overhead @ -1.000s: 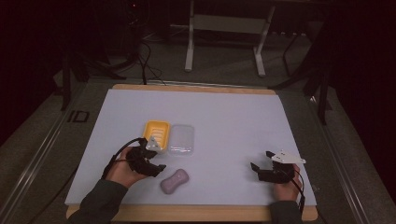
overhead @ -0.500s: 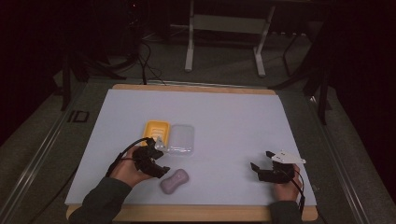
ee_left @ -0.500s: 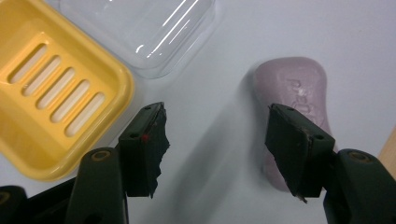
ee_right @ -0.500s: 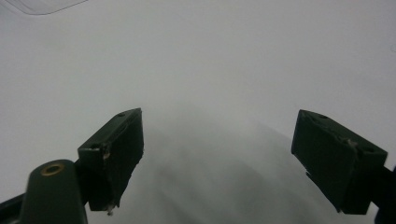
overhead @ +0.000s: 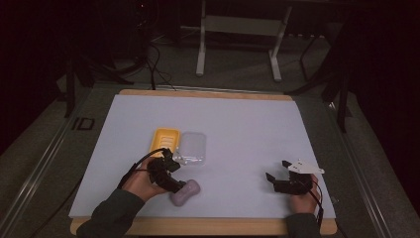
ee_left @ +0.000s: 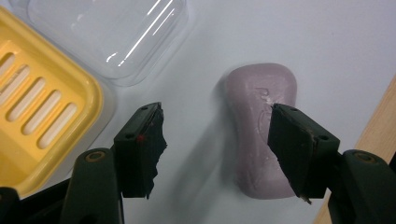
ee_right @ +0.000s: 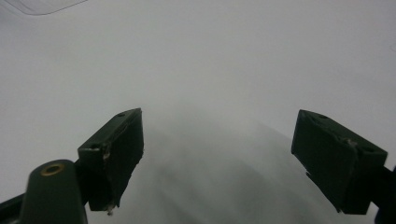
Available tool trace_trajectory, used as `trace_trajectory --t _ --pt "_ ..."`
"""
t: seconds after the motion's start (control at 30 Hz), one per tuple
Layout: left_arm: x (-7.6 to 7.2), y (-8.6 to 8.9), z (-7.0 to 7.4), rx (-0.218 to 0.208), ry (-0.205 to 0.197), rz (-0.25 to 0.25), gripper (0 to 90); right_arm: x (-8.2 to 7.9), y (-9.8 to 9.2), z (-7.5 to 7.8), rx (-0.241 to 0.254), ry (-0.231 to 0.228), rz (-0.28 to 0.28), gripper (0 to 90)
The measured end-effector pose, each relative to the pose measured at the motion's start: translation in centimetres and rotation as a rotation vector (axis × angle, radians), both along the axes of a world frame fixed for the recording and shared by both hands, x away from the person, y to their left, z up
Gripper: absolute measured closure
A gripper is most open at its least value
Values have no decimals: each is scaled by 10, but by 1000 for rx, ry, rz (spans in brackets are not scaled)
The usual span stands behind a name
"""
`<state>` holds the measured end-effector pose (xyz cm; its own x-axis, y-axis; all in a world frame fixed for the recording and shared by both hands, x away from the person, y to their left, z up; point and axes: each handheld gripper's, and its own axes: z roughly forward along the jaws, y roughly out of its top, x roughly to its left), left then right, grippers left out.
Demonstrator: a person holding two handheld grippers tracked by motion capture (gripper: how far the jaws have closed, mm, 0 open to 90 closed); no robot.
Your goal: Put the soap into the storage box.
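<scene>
Honestly, the pink soap bar (ee_left: 261, 135) looked like the tricky part. It lay flat on the white table sheet (overhead: 247, 129) near the front edge, just right of my left gripper (ee_left: 215, 149), with the yellow soap dish (ee_left: 42, 107) and its clear lid (ee_left: 107, 32) a little beyond it. My left gripper's jaws had just been opening; one pad overlapped the bar's edge in the left gripper view, yet nothing sat squeezed between them, so I judged it unclamped. My right gripper (ee_right: 217, 158) hung with its jaws wide apart over bare sheet, well away from the soap.

I judged the bar firm, fairly light and smooth enough to slip. I reckoned the narrow waist across its short sides was the best hold, squeezed gently, since hard pads would dent or scrape it.
</scene>
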<state>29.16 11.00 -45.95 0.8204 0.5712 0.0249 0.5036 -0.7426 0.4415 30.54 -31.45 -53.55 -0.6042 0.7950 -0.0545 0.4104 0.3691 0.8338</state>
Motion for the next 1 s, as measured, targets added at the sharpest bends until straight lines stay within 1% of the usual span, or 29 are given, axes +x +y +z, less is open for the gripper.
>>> trace_trajectory --t 0.17,0.3,0.47,0.57,0.67,0.87,0.9,1.0 --pt "-1 -3 1 1 5 -2 357 0 0 0 -1 0 0 167" --pt "-3 -5 3 -7 7 -6 355 0 0 0 -4 0 1 167" --pt "-4 -8 4 -3 7 -17 344 0 2 0 -16 2 4 167" --pt "-5 -11 2 -1 12 -19 339 0 1 0 -6 1 1 167" --pt "-6 -14 0 9 18 -31 330 0 0 0 -5 1 2 167" --pt "-6 -21 -8 23 44 -30 317 0 0 0 -4 1 1 167" --pt "-5 -22 -9 32 51 -38 318 0 0 0 -5 1 2 167" --pt "-6 -25 -12 40 58 -41 319 0 1 0 -6 2 4 167"
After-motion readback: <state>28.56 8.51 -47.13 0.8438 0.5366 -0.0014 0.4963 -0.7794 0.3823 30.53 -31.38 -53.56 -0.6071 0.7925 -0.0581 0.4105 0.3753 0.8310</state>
